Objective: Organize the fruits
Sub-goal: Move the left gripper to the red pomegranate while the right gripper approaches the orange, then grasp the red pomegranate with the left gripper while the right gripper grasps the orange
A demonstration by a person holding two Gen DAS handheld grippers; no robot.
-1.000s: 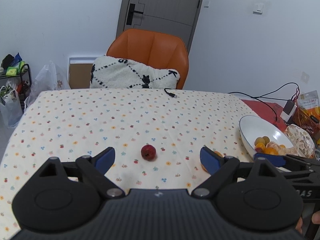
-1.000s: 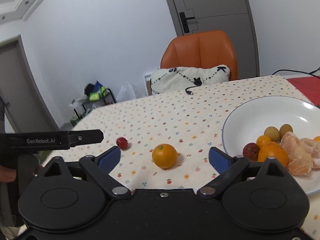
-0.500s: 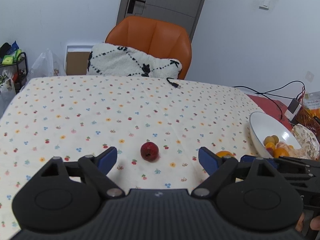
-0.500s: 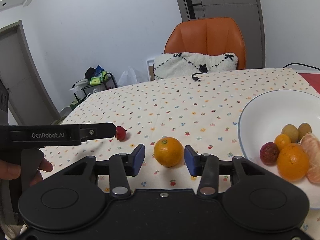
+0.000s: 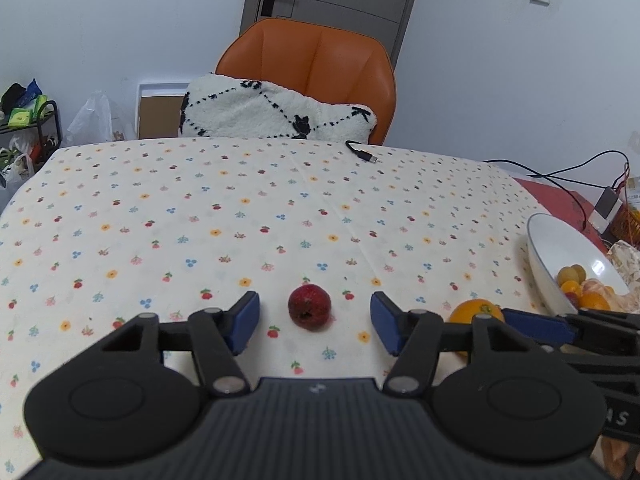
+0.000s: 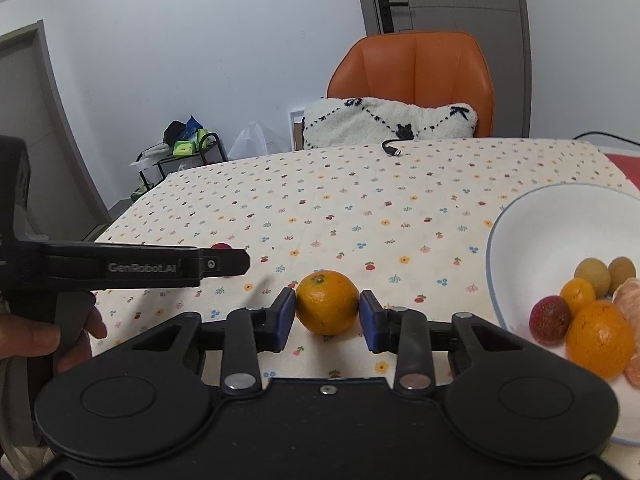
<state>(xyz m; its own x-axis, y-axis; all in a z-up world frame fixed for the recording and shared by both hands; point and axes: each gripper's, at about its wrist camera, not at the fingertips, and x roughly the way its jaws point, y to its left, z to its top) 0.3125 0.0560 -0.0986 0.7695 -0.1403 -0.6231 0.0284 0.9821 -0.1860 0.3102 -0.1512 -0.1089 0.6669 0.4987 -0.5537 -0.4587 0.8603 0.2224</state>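
A small dark red fruit [image 5: 309, 306] lies on the flowered tablecloth between the blue pads of my left gripper [image 5: 314, 327], which is open with gaps on both sides of it. My right gripper [image 6: 327, 320] is shut on an orange [image 6: 327, 302] that rests on the cloth; both pads touch its sides. The orange also shows in the left wrist view [image 5: 475, 311], partly behind the left gripper's finger. A white bowl [image 6: 520, 232] at the right holds several fruits, among them an orange [image 6: 599, 340] and a red fruit [image 6: 549, 319].
An orange chair [image 5: 316, 60] with a white patterned cushion [image 5: 276, 114] stands behind the table's far edge. A black cable end [image 5: 362, 154] lies on the cloth near that edge. More cables and a small device [image 5: 606, 204] lie on a red mat at the right.
My left gripper has moved forward so the red fruit now sits between its pads, and its jaws have narrowed. My right gripper has closed onto the orange.
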